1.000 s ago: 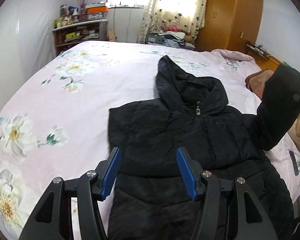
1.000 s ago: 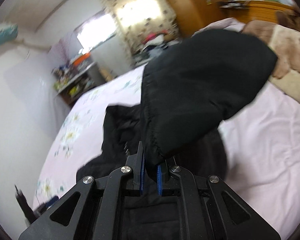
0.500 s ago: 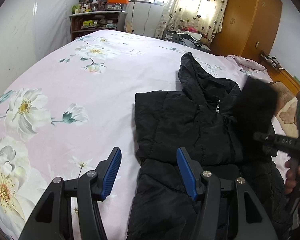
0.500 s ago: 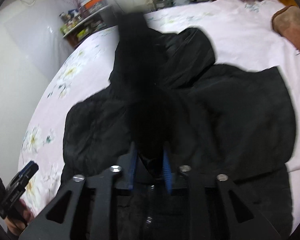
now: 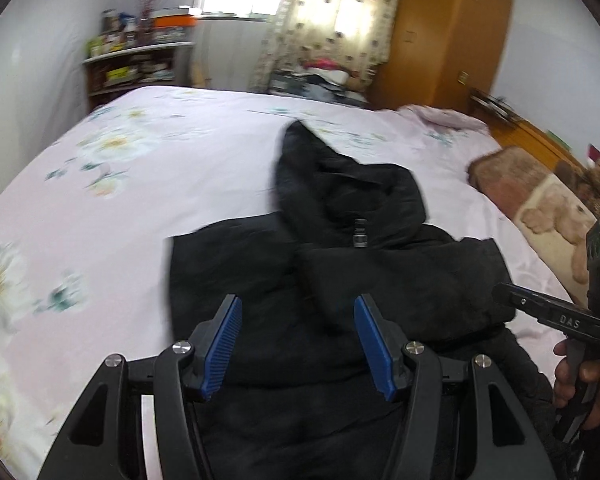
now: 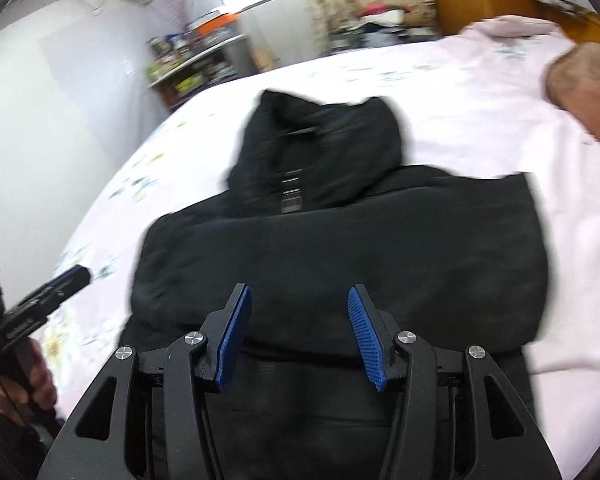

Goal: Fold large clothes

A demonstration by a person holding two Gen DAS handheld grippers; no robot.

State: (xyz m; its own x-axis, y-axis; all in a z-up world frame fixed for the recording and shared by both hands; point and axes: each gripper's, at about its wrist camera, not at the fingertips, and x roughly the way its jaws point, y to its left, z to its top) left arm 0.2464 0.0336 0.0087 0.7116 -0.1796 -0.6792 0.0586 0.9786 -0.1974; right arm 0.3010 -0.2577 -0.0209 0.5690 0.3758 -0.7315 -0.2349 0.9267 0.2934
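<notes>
A black hooded padded jacket [image 5: 400, 264] lies front up on the pink floral bed sheet [image 5: 140, 184], hood pointing away, with its sleeves folded across the chest. My left gripper [image 5: 296, 308] hovers open over the jacket's left half with nothing between its blue pads. In the right wrist view the jacket [image 6: 340, 240] fills the middle. My right gripper [image 6: 299, 292] hangs just above its chest with jaws opening, and no cloth is between the pads. A hand [image 5: 580, 376] holds the right gripper at the right edge of the left wrist view.
A brown bear-print pillow [image 5: 540, 200] lies at the bed's right side. An orange wardrobe [image 5: 452, 32] stands at the back right and a cluttered shelf [image 5: 136, 64] at the back left. Bare sheet spreads left of the jacket.
My right gripper carried the right sleeve over the jacket's chest, came down and let it go, its jaws spreading. The sleeve now lies flat. The left gripper shifted sideways and stayed open.
</notes>
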